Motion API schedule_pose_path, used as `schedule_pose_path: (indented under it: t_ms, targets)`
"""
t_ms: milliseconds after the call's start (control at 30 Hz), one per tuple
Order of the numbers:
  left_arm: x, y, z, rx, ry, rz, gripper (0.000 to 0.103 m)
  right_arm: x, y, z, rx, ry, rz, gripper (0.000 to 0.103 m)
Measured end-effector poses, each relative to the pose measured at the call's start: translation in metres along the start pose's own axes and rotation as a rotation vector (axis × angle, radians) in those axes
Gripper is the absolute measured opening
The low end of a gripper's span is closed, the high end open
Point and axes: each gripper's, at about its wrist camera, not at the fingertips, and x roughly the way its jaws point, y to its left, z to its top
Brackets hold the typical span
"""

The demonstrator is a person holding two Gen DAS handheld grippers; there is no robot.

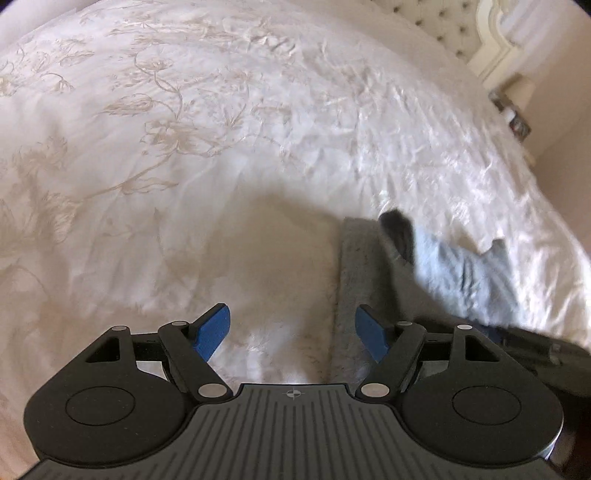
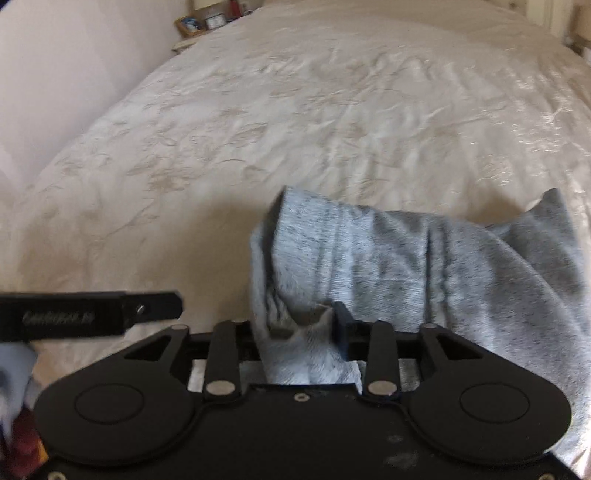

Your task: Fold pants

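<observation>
grey pants (image 2: 424, 258) bunched in right hand-held gripper (image 2: 301, 325), grip unclear; left hand-held gripper (image 1: 291, 332) released.

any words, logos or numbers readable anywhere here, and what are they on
None can be read.
Pale lettering on the black gripper bar at the left of the right wrist view: too blurred.
Small framed items on the bedside shelf: too small.
A crosshair mark, not text, on the ribbed grey plate of the left gripper.
</observation>
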Motion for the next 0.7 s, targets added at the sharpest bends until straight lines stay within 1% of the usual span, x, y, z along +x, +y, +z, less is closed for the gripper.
schedule_pose_path:
  t_ms: [33,67,100,133,200,267,367,433,500,567,633,700]
  targets:
    - [0.004,-0.004,0.003,-0.006,-0.004,-0.016,0.074,-0.01,-0.004,-0.001,0.011,-0.014,0.036,0.043]
    - [0.006,-0.006,0.004,-0.01,-0.006,-0.029,0.074,-0.021,-0.008,-0.002,0.018,-0.029,0.064,0.045]
    - [0.007,-0.009,0.006,-0.011,-0.005,-0.046,0.075,-0.033,-0.013,-0.004,0.021,-0.048,0.074,0.049]
    - [0.007,-0.012,0.007,-0.01,-0.007,-0.064,0.075,-0.045,-0.022,-0.003,0.023,-0.064,0.072,0.05]
    - [0.004,-0.022,0.005,0.002,-0.012,-0.107,0.078,-0.063,-0.031,-0.009,0.024,-0.087,0.048,0.05]
    - [0.012,-0.035,0.007,0.029,-0.001,-0.137,0.086,-0.073,-0.045,-0.013,0.046,-0.083,0.004,0.051]
    - [0.032,-0.059,0.006,0.077,0.065,-0.167,0.088,-0.082,-0.07,-0.023,0.113,-0.072,-0.048,0.051]
    - [0.037,-0.076,0.001,0.122,0.082,-0.172,0.088,-0.085,-0.083,-0.027,0.152,-0.068,-0.075,0.051]
    - [0.034,-0.094,-0.007,0.191,0.07,-0.158,0.088,-0.09,-0.094,-0.032,0.182,-0.066,-0.094,0.051]
    - [0.03,-0.106,-0.015,0.239,0.067,-0.148,0.088,-0.091,-0.104,-0.035,0.208,-0.065,-0.094,0.051]
    - [0.031,-0.111,-0.023,0.246,0.096,-0.147,0.088,-0.089,-0.112,-0.039,0.222,-0.063,-0.09,0.051]
    - [0.034,-0.111,-0.03,0.229,0.124,-0.134,0.088,-0.087,-0.115,-0.041,0.223,-0.057,-0.081,0.051]
